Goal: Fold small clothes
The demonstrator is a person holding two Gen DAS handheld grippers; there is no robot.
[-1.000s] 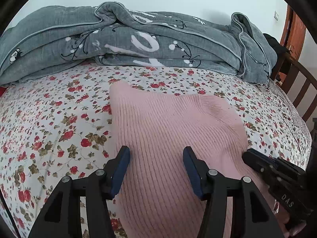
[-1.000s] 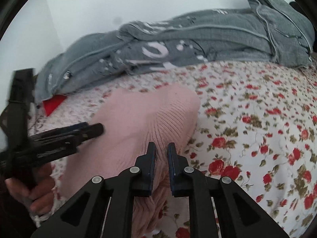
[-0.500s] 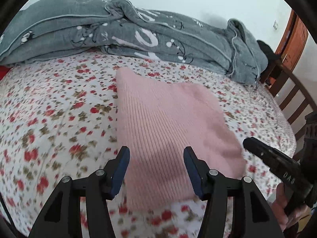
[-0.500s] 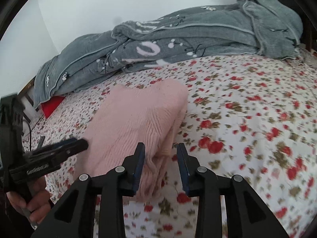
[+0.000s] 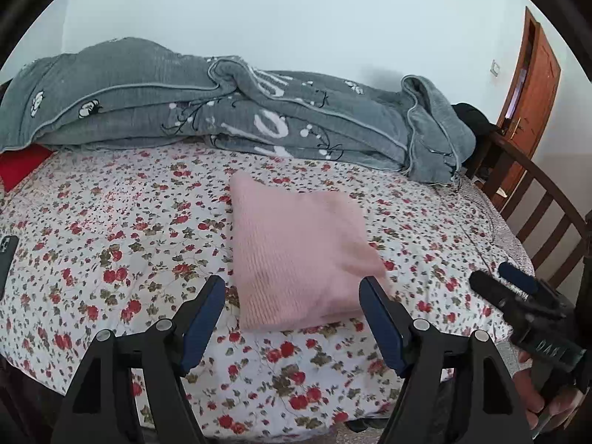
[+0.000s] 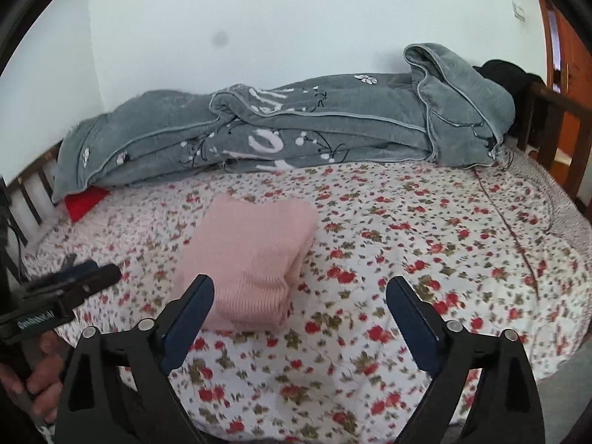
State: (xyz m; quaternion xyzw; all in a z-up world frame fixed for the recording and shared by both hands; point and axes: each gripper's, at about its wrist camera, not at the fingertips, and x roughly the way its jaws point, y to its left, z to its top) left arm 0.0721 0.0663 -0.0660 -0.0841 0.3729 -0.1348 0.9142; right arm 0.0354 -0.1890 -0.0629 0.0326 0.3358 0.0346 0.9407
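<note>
Pink knit [image 5: 299, 255] sits folded on the floral sheet [image 5: 111, 244]. Left gripper [image 5: 292, 318] and right gripper [image 6: 299, 318] jaws just opened, nothing between them. Lift clear; don't snag the top layer.

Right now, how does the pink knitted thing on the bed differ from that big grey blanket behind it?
The pink sweater is folded into a small neat rectangle; the grey blanket is far larger and heaped loosely. The sweater is plain ribbed knit, while the blanket carries white flowers and lettering. The sweater sits mid-bed; the blanket runs along the wall. Both rest on the floral sheet, untouched by either gripper.
</note>
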